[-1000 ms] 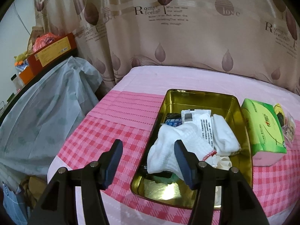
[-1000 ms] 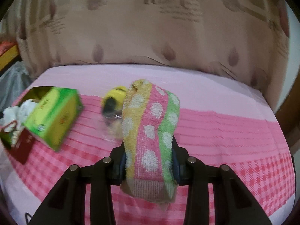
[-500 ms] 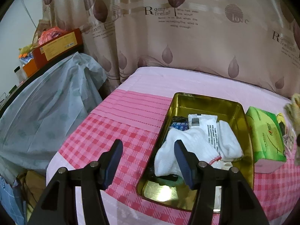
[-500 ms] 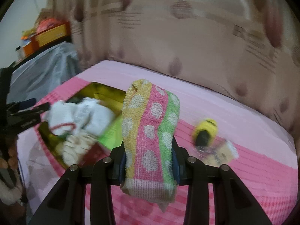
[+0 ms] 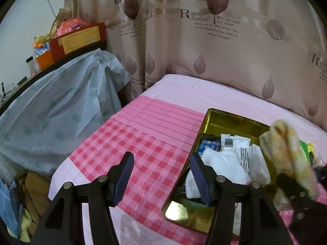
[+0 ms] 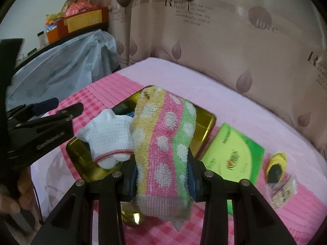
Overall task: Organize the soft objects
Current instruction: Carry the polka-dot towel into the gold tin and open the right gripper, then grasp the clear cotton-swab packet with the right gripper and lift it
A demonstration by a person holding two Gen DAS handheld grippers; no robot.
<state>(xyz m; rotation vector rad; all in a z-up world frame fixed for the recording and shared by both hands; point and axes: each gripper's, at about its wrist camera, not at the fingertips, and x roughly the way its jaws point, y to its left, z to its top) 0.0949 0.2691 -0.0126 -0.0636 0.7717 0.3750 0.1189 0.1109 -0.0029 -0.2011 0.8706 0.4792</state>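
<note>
Left gripper (image 5: 160, 175) hangs at nine o'clock of the tin (image 6: 206, 126), jaws apart, empty. Your right gripper (image 6: 161, 173), clamped on the towel (image 6: 163, 143), has swung from the bedspread (image 6: 235, 94) to over the tin; releasing there looks next.

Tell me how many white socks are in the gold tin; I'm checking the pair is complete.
2 by my reading: both lie in the gold tin, one white sock near the left gripper, another beside it. More may be hidden underneath.
</note>
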